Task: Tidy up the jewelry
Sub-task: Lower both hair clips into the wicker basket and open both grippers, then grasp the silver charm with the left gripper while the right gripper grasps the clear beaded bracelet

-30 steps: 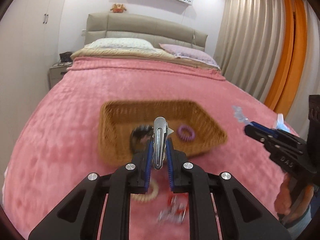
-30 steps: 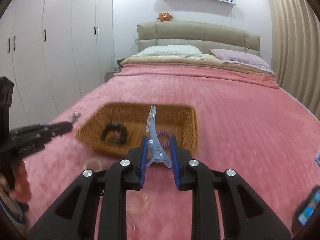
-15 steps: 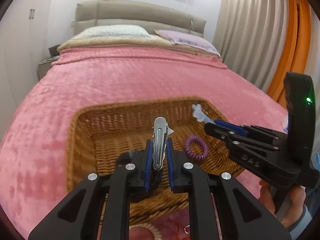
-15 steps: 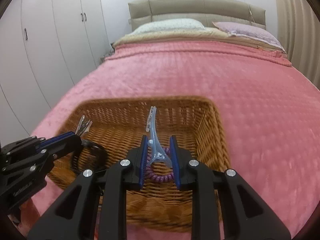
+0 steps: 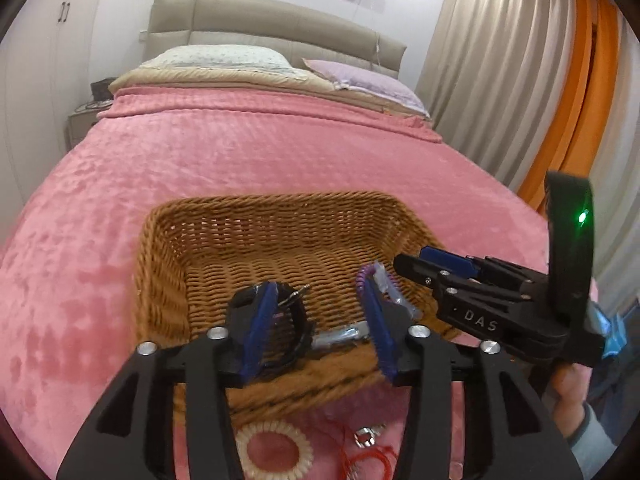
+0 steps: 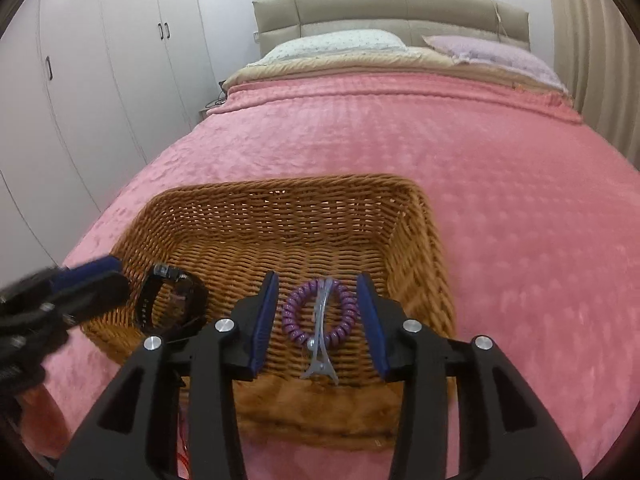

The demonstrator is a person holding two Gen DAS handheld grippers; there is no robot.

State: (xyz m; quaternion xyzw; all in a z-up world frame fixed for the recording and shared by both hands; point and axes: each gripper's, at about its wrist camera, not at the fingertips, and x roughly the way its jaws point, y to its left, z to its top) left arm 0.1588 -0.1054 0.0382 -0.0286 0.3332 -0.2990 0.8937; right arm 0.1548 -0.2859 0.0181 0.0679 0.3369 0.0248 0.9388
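A wicker basket [image 5: 280, 200] [image 6: 280, 186] sits on the pink bedspread. My left gripper [image 5: 318, 288] is over its near side with the jaws opening and nothing pressed between them. A silver hair clip [image 5: 340, 334], blurred, lies loose below them beside a black watch band [image 5: 292, 320] [image 6: 172, 296]. My right gripper [image 6: 317, 280] hangs over the basket's right part, its jaws opening too. A clear blue hair clip [image 6: 320, 332] [image 5: 394, 294] lies free between them, across a purple coil hair tie [image 6: 292, 320] [image 5: 362, 276].
On the bedspread in front of the basket lie a cream coil hair tie [image 5: 274, 454], a small silver piece [image 5: 366, 436] and red string [image 5: 368, 460]. Pillows and a headboard are at the far end. Wardrobes stand on the left, curtains on the right.
Both grippers moved in over the basket and opened. The silver clip left the left jaws and the blue clip left the right jaws. Both clips now lie in the basket.
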